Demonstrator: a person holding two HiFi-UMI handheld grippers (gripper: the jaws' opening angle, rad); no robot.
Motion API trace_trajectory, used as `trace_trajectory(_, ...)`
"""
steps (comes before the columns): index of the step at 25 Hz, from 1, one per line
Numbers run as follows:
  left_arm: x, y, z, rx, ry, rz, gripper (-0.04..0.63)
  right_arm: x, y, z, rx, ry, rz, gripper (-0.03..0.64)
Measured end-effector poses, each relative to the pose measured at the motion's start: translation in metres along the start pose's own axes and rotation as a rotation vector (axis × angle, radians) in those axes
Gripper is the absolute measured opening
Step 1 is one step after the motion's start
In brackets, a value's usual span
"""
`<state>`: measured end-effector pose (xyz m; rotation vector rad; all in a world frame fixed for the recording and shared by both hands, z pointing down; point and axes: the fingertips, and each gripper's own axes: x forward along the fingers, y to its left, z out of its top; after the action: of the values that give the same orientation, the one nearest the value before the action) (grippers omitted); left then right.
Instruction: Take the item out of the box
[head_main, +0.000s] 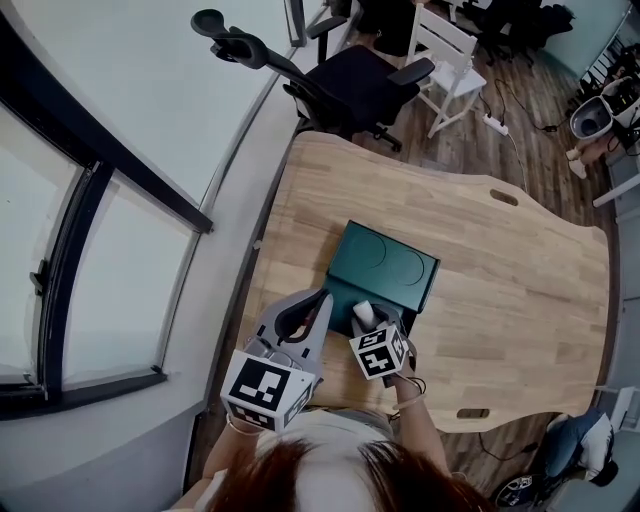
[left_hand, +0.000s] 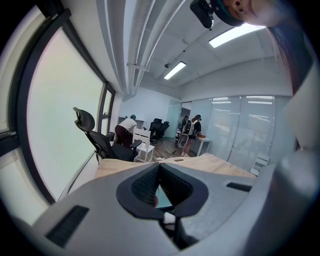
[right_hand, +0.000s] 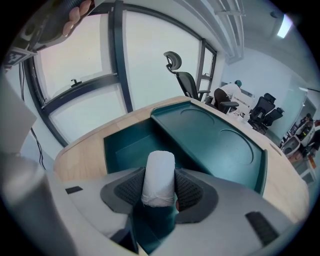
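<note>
Closest to the person, the right tool (right_hand: 159, 186) is clamped on a white roll (right_hand: 160, 167). Its two dark pads press on either side of the roll, so the jaws stand fairly wide. The roll sticks out past the tips over the near part of the open box (right_hand: 112, 150). Whether its far end touches the box floor, I cannot tell.

Just left of that, the left tool (head_main: 322, 297) has its jaws together, tips meeting, right at the box's near left corner. I cannot tell whether it touches the box wall.

The box is dark green and sits on the pale wooden desk (head_main: 500, 290). Its lid (head_main: 385, 262) is folded back flat on the far side of the open compartment, with two round shapes pressed into its surface.

Beyond the box, past the far end of the desk, stands a black office chair (head_main: 340, 80). A white chair (head_main: 445, 55) is a little to its right. To the left of the box, off the desk's edge, runs a wall of dark-framed windows (head_main: 90, 210).
</note>
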<state>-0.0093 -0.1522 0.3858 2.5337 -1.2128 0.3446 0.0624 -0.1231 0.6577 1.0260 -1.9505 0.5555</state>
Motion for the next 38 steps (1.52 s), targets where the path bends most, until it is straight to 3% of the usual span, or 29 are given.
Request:
trace_trajectory(17, -0.045, -0.006, -0.002, 0.002, -0.058, -0.046, 0.008, -0.047, 0.011, 0.023, 0.087, -0.115, -0.096, 0.197)
trace_trajectory(38, -0.091, -0.009, -0.001, 0.052, -0.107, -0.193, 0.008, -0.104, 0.039, 0.049, 0.201, -0.272, -0.254, 0.198)
